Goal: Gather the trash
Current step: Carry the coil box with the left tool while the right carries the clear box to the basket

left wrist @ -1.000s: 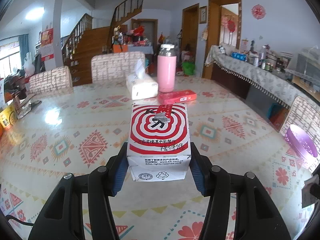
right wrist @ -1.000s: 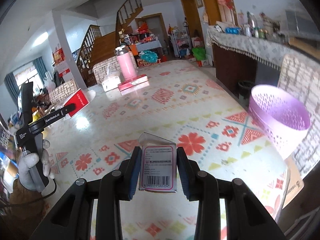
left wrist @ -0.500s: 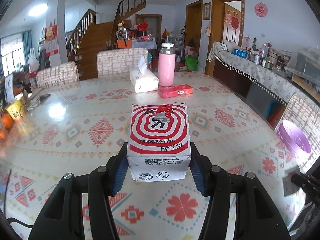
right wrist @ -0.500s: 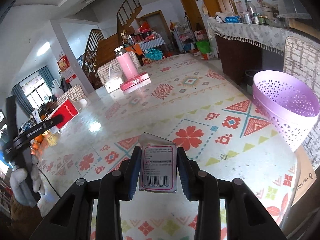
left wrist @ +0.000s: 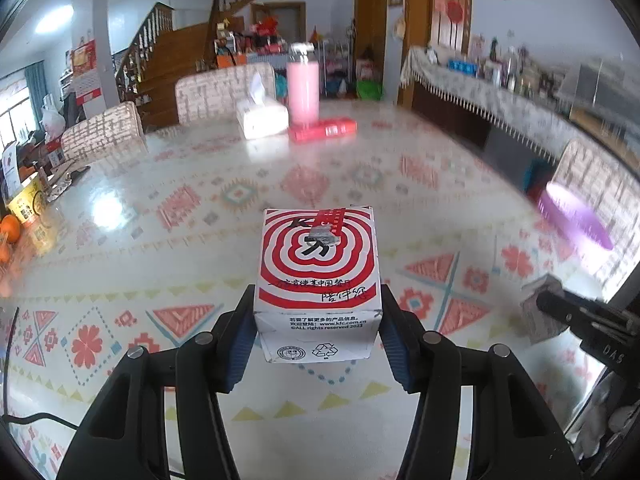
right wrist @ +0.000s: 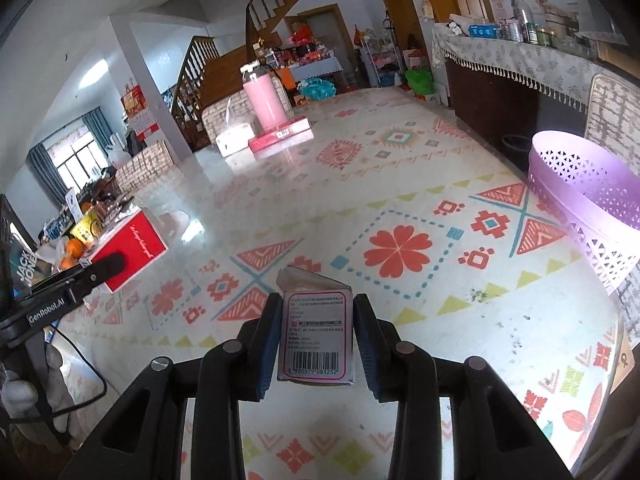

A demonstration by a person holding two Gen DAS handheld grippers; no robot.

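Left claw [left wrist: 318,320] clamped on red-and-white carton [left wrist: 318,276], centre frame; right claw [right wrist: 316,340] gripping small barcoded box [right wrist: 316,336]; purple basket [right wrist: 592,208] right edge, on table [right wrist: 360,184].

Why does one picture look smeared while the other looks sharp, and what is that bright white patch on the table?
Left wrist view: the room and the lilac basket are motion-blurred, while the held red-and-white box stays crisp. Right wrist view: mostly sharp, straight lines bowed by the fisheye lens. Both views: the white patch is window glare on the glossy tablecloth.
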